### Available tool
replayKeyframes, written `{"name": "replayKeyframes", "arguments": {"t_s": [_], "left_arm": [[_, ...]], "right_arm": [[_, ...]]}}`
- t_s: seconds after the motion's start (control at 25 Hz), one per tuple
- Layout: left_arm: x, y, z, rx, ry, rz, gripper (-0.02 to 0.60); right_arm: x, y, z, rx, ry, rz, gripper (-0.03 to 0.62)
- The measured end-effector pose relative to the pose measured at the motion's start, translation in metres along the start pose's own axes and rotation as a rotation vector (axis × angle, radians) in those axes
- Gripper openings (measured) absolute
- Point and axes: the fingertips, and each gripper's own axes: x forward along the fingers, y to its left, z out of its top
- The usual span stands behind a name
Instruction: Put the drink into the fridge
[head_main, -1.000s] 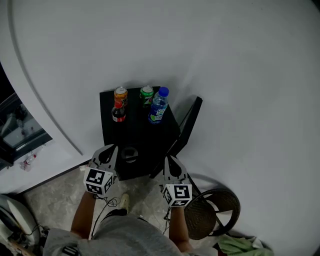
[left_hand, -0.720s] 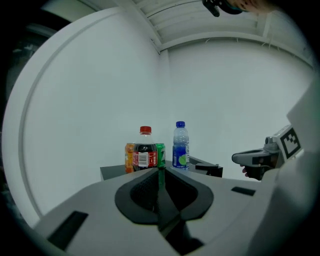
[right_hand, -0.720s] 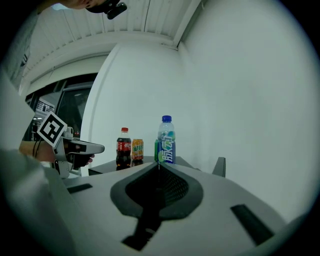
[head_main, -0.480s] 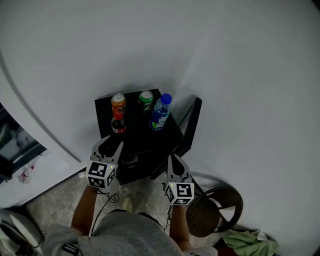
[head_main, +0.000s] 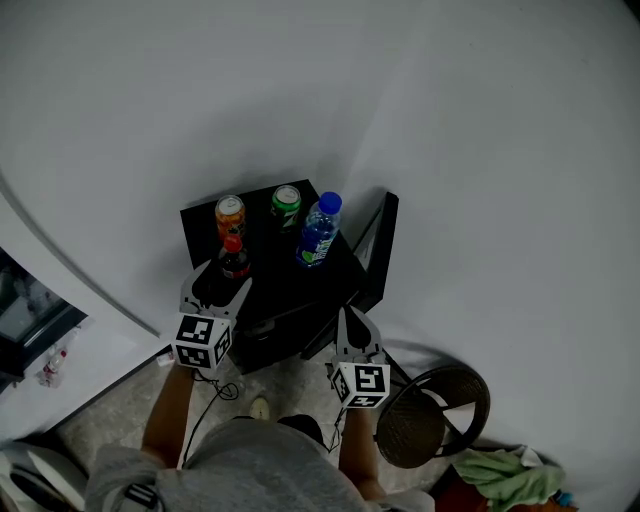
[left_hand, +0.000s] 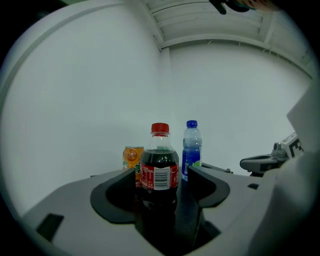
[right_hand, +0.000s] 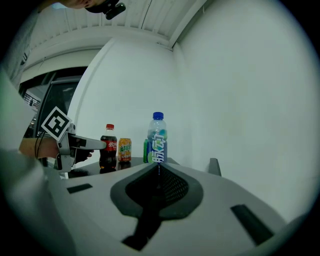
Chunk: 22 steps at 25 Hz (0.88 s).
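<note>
On top of a low black fridge (head_main: 290, 290) stand a red-capped cola bottle (head_main: 234, 258) (left_hand: 159, 167), an orange can (head_main: 229, 213), a green can (head_main: 286, 203) and a blue-capped water bottle (head_main: 318, 230) (right_hand: 158, 142). My left gripper (head_main: 215, 285) (left_hand: 161, 175) is level at the fridge's front left. Its jaws have just been opening and now stand wide. The cola bottle is framed in the gap at their tips, and the pads do not press on it. My right gripper (head_main: 352, 330) (right_hand: 157, 167) is shut and empty, short of the fridge's front right, in line with the water bottle.
A black panel (head_main: 378, 250) stands off the fridge's right side. A round wicker stool (head_main: 435, 425) and a green cloth (head_main: 500, 480) lie on the floor at lower right. White walls close in behind, and a glass-fronted cabinet (head_main: 20, 310) is at far left.
My left gripper has moved forward to the cola bottle and its jaws have gone from shut to wide open. The right gripper has edged forward, still shut.
</note>
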Motion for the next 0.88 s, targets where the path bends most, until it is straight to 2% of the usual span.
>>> {"name": "replayKeyframes", "arguments": {"t_s": [0.48,0.6,0.64,0.88], "left_arm": [[0.020,0.002,0.000,0.016,0.010,-0.007,0.316],[0.021,0.002,0.001,0.026,0.015,-0.011,0.311],[0.021,0.003,0.001,0.022,0.016,-0.012,0.290],[0.020,0.004,0.001,0.024,0.005,-0.006,0.284]], "right_arm": [[-0.008,-0.015,0.000,-0.004,0.000,-0.059,0.025],[-0.009,-0.015,-0.001,0.000,0.002,-0.062,0.025],[-0.009,-0.014,-0.002,0.001,0.002,-0.063,0.025],[-0.011,-0.013,-0.004,-0.004,0.010,-0.063,0.025]]}}
